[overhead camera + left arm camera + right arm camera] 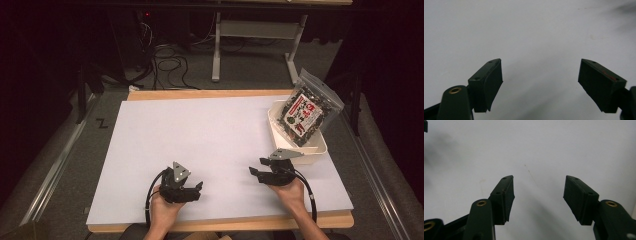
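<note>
left hand-held gripper point(199, 186): jaws wide, empty
right hand-held gripper point(256, 167): jaws wide, empty
snack bag point(309, 111): beyond my right; light, crinkly, I'd pinch top seal

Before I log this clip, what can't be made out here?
- Tub contents: high view, covered by the snack bag.
- Bag print: high view, too small to read.
- Forearms: high view, cut off at the bottom edge.
- Room beyond the table: high view, too dark.

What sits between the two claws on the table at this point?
Nothing: in the high view the stretch between the left claw and the right claw is bare white table. The snack bag and tub lie beyond.
</note>
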